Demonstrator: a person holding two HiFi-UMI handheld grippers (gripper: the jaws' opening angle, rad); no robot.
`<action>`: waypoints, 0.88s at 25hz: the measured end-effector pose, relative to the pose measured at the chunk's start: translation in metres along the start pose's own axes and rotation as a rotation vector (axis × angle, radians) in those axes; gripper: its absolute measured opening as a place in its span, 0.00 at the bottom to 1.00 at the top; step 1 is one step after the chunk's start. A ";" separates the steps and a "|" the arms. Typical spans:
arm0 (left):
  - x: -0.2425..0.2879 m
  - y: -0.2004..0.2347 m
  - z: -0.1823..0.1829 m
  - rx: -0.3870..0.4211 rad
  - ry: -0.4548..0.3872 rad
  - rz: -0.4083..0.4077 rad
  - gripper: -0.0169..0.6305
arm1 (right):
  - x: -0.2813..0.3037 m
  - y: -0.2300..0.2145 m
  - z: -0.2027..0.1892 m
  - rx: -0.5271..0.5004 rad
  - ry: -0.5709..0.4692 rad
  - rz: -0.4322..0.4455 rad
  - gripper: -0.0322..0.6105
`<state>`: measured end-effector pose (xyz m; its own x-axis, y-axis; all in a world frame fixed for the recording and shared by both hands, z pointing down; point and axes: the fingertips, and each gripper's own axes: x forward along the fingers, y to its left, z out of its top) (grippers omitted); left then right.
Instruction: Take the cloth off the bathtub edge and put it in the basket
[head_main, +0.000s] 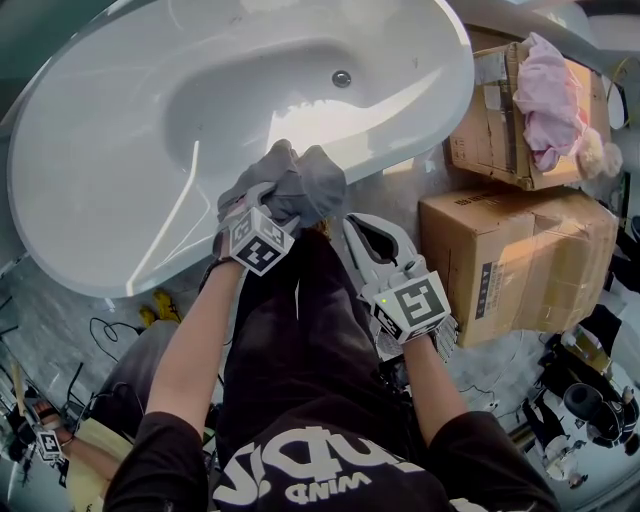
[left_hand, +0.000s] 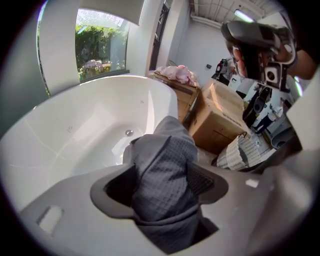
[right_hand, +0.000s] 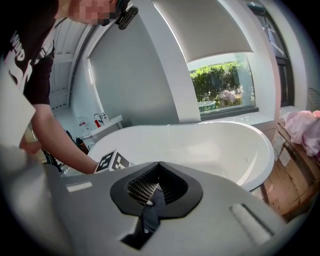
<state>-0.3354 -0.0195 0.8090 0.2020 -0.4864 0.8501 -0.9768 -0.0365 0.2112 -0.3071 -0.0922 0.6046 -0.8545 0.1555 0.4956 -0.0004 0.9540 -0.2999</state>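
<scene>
Grey cloth (head_main: 310, 180) lies bunched on the near rim of the bathtub (head_main: 90, 250), straddled by my left tool (left_hand: 160, 185), jaws released, not yet pinching. My right tool (head_main: 357, 228), clenched empty, hangs just off that rim; the basket (left_hand: 240, 152) stands beside the bathtub.

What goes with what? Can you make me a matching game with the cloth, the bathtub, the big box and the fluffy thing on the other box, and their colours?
Things:
1. cloth
2. bathtub
3. big box
4. fluffy thing

Colours:
A. pink
B. brown
C. grey
D. white

Pairs: 1-C, 2-D, 3-B, 4-A
</scene>
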 end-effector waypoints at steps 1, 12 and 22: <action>0.001 0.000 0.000 0.002 0.006 -0.010 0.48 | 0.000 -0.001 -0.001 0.003 0.001 -0.002 0.06; 0.015 -0.005 -0.017 0.084 0.097 -0.017 0.59 | 0.001 -0.002 -0.006 0.021 0.007 -0.001 0.06; 0.019 -0.005 -0.018 0.108 0.124 -0.026 0.51 | -0.005 -0.009 -0.011 0.037 0.009 -0.007 0.06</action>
<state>-0.3257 -0.0124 0.8330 0.2281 -0.3730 0.8994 -0.9718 -0.1441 0.1866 -0.2975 -0.0990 0.6142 -0.8495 0.1516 0.5054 -0.0258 0.9448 -0.3267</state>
